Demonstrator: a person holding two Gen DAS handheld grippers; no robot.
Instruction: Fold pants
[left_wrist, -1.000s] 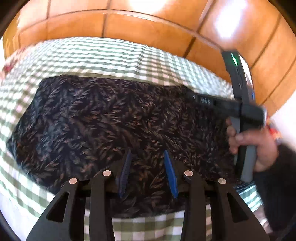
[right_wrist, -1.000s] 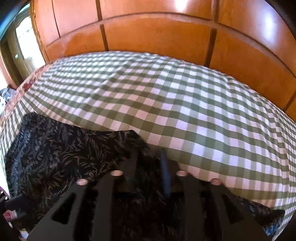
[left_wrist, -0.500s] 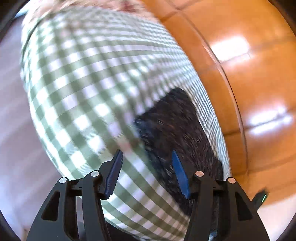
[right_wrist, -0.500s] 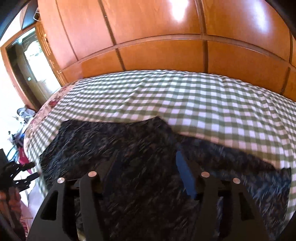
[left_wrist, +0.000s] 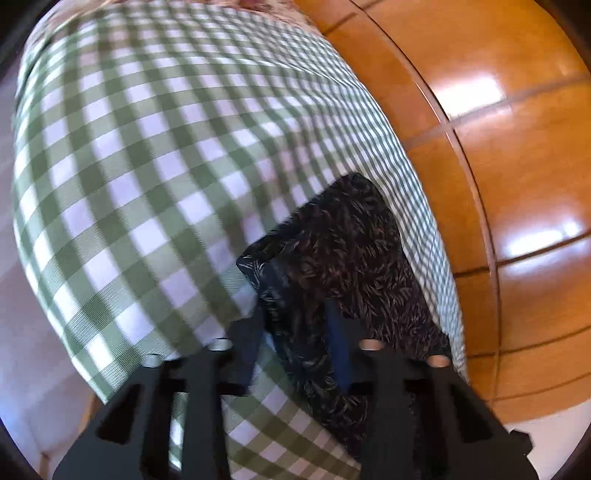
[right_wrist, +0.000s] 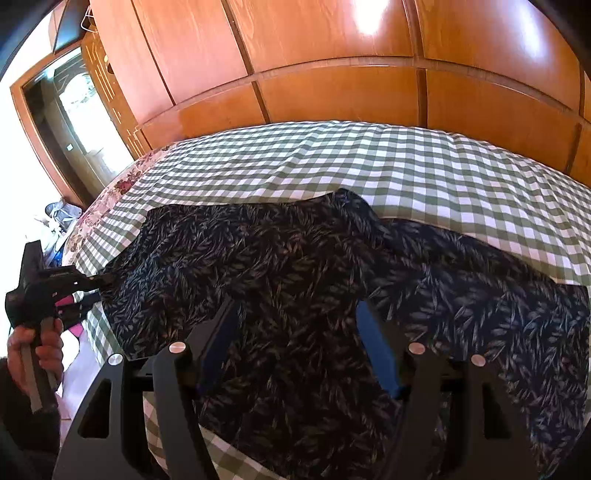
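Swung over to the end of the pants (left_wrist: 351, 251) with the left claw (left_wrist: 295, 314), now pinching that corner. Let go with the right claw (right_wrist: 295, 308), wide open above pants flat on the bed (right_wrist: 406, 166). Ready for folding over.

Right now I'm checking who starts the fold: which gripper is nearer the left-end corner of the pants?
Left. The left gripper is at that corner of the pants, its fingers straddling the cloth edge. The right gripper hangs open over the middle.

No readable text, labels, brands, numbers or signs in either view.
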